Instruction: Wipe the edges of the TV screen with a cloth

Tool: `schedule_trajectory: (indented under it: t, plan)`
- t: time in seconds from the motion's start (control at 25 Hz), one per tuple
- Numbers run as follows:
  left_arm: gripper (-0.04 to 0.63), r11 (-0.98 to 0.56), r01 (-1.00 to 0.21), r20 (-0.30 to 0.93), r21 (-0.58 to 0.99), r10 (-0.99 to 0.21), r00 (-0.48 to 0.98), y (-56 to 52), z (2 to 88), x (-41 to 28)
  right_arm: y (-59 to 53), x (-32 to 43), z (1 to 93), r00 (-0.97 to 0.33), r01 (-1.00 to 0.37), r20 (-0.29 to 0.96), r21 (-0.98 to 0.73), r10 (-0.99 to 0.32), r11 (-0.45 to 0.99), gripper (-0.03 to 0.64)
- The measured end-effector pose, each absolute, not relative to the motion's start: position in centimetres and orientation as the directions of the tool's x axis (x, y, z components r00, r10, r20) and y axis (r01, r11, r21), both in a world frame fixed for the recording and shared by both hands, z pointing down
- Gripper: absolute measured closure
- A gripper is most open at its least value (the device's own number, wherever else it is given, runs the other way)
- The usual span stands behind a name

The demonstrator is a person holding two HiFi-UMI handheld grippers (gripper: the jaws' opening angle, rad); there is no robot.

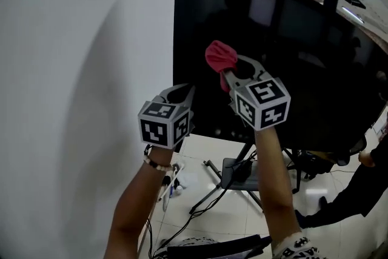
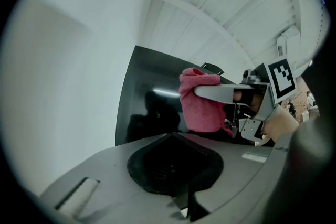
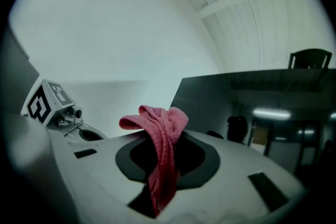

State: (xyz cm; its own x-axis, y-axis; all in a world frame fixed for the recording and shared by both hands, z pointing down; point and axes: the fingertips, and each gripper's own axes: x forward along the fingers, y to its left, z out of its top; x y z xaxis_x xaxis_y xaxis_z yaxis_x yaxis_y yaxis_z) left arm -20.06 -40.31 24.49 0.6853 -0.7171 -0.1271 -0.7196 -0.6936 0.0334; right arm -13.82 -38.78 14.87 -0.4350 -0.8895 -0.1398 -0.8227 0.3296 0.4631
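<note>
A large black TV screen [image 1: 291,63] stands on a wheeled stand in front of a white wall. My right gripper [image 1: 225,73] is shut on a pink cloth [image 1: 219,56] and holds it up against the screen's left part, a little in from the left edge [image 1: 175,39]. In the right gripper view the pink cloth [image 3: 160,149] hangs bunched between the jaws, with the screen [image 3: 252,107] ahead at the right. My left gripper [image 1: 185,91] sits lower left, near the screen's left edge, jaws together and nothing in them. The left gripper view shows the cloth [image 2: 199,99] and the screen [image 2: 152,102].
The TV stand's legs and base [image 1: 236,176] rest on a tiled floor with cables [image 1: 182,227] trailing below. A person's arm and leg [image 1: 357,191] show at the lower right. The white wall [image 1: 85,70] fills the left.
</note>
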Motion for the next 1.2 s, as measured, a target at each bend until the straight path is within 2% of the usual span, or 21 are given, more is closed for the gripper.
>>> schedule_trajectory:
  t: [0.4, 0.72, 0.92, 1.04, 1.2]
  plan:
    - [0.600, -0.694, -0.719, -0.229, -0.038, -0.695, 0.682, -42.8, 12.2, -22.8, -40.8, -18.7, -2.8, -0.389, -0.695, -0.245, 0.711, -0.888, 0.109, 0.541]
    - [0.600, -0.651, -0.755, -0.239, -0.079, -0.723, 0.648, -45.7, 5.3, -24.0, -46.0, -21.8, -8.8, -0.401, -0.680, -0.160, 0.712, -0.902, 0.176, 0.541]
    - [0.600, -0.635, -0.760, -0.206, -0.140, -0.732, 0.649, -47.1, 3.4, -24.2, -48.1, -24.9, -10.5, -0.483, -0.695, -0.106, 0.651, -0.869, 0.306, 0.541]
    - [0.600, -0.635, -0.758, -0.206, -0.150, -0.730, 0.652, -47.3, 3.3, -24.8, -50.4, -26.3, -11.5, -0.455, -0.694, -0.093, 0.661, -0.886, 0.287, 0.541]
    - [0.600, -0.652, -0.737, -0.193, -0.176, -0.712, 0.676, -47.1, 4.2, -24.6, -52.3, -26.1, -11.8, -0.371, -0.640, -0.103, 0.749, -0.923, 0.173, 0.541]
